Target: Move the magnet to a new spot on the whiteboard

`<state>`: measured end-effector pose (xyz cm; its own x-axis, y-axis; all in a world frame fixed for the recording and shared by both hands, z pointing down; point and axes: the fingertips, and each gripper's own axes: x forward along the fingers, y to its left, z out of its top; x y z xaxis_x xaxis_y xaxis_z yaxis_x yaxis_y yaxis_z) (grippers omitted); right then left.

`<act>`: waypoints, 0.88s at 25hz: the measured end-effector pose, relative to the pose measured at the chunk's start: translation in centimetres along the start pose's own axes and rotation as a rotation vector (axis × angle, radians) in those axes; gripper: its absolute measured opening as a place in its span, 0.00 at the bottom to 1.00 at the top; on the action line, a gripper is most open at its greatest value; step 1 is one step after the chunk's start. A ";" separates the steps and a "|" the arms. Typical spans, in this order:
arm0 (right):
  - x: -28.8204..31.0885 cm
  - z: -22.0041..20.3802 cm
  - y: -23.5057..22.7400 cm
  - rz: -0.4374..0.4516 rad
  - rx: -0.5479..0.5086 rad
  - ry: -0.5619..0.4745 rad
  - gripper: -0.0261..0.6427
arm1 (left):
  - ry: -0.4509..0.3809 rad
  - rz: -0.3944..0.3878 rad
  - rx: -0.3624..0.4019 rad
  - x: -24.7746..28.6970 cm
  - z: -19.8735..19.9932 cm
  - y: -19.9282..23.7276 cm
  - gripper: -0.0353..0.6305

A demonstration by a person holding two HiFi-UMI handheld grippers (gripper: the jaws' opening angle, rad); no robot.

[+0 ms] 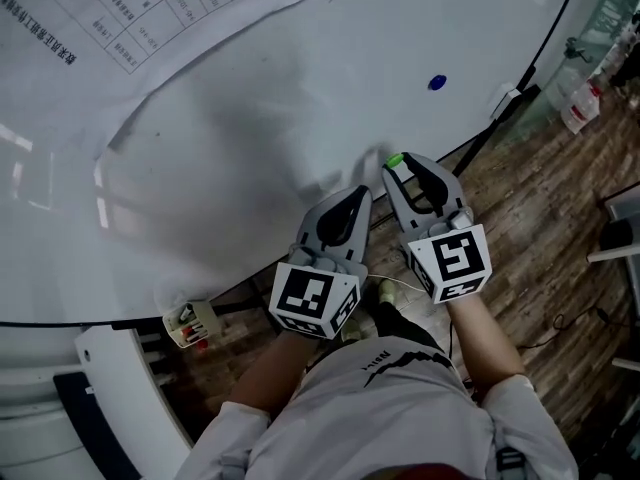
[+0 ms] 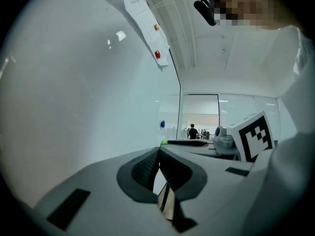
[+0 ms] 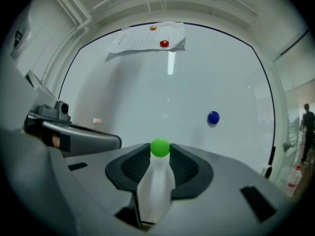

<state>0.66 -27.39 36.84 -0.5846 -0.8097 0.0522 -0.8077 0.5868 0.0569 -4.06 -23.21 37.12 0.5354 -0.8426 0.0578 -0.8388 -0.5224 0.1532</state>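
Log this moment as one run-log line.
left gripper: shut, empty | right gripper: shut on green magnet | blue magnet: on whiteboard | board contact: cannot tell

Wood-plank floor (image 1: 545, 228), brown and worn, with dark cables (image 1: 575, 320) lying across it, a white shelf unit (image 1: 620, 230) at its right margin, and plastic bottles (image 1: 580, 108) standing at its far right end against a glass partition (image 1: 605, 13). Beyond the floor's far end, a glazed doorway (image 2: 199, 117) opened onto a brightly lit room where a distant person (image 2: 192, 131) stood. Above the floor ran a white ribbed ceiling (image 2: 172, 18), and a pale wall (image 2: 246, 58) met it beside the doorway.
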 end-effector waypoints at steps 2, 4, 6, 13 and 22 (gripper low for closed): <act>-0.7 0.6 0.1 -0.010 -0.007 -0.006 0.23 | -0.008 -0.015 0.006 -0.1 0.4 -0.4 0.07; -1.4 1.3 0.2 -0.019 -0.015 -0.016 0.23 | -0.015 -0.031 0.010 -0.3 0.8 -0.9 0.07; -2.1 1.9 0.5 -0.024 -0.017 -0.024 0.23 | -0.017 -0.042 0.012 -0.7 1.1 -1.4 0.07; -4.3 3.5 1.5 -0.045 -0.026 -0.044 0.23 | -0.028 -0.089 0.027 -2.1 2.2 -3.1 0.07; -6.1 5.8 2.3 -0.048 -0.052 -0.064 0.23 | -0.059 -0.111 0.035 -3.3 4.1 -4.4 0.07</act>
<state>1.91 -21.12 30.91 -0.5500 -0.8350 -0.0160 -0.8310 0.5453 0.1100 -2.49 -18.67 32.20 0.6193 -0.7850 -0.0157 -0.7781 -0.6163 0.1209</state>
